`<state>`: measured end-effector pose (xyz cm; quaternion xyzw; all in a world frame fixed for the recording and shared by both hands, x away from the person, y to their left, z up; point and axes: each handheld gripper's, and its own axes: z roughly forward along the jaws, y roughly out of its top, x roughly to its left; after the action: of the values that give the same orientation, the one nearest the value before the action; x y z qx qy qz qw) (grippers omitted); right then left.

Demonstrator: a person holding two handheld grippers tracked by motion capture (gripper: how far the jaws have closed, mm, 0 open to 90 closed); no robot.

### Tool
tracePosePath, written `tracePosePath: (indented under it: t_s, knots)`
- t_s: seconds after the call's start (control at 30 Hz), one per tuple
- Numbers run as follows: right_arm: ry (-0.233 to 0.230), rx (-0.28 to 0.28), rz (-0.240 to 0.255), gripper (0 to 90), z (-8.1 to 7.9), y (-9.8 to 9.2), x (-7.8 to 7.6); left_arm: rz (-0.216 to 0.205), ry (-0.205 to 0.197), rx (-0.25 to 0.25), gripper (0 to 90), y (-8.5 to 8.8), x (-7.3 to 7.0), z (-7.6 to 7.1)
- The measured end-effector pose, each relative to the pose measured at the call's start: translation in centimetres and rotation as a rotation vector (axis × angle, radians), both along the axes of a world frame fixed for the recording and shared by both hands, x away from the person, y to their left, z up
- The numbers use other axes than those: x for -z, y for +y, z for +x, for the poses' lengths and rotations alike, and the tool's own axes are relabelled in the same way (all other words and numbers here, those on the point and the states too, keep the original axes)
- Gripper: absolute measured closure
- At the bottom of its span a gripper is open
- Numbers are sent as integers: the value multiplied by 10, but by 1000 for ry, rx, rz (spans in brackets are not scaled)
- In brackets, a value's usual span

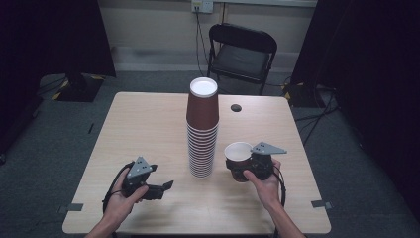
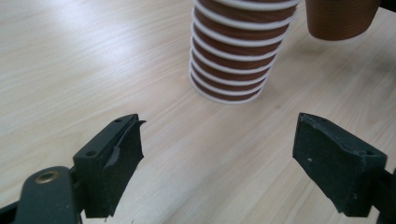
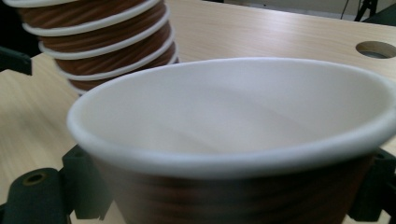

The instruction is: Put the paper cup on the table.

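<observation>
The right gripper (image 1: 243,166), its fingers clamped across 1 upright brown paper cup (image 1: 238,159), holds it just right of the inverted cup stack (image 1: 202,130) at the middle of the bench (image 1: 148,129). The left gripper (image 1: 167,186), fingers wide apart and holding nothing, waits near-left of the stack. To stack well, the cup likely needs inverting, then lowering squarely over the top cup (image 1: 203,101) while the free gripper steadies the column's base.
</observation>
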<state>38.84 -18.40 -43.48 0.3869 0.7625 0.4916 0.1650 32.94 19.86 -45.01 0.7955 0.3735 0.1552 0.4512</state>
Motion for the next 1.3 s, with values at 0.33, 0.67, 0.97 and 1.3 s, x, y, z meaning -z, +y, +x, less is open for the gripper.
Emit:
tracePosePath:
  t_s: [0.33,0.67,0.97,1.3]
  knots:
    - [-18,62,25,111,28,4,-8,-52,-16,-49,157,19,10,2]
    - [-27,102,42,111,58,7,-6,-47,-38,-57,162,22,9,0]
    - [1,139,10,110,85,19,14,-25,-34,-49,166,20,11,0]
    - [-20,168,20,109,97,25,27,-21,-37,-56,166,21,10,0]
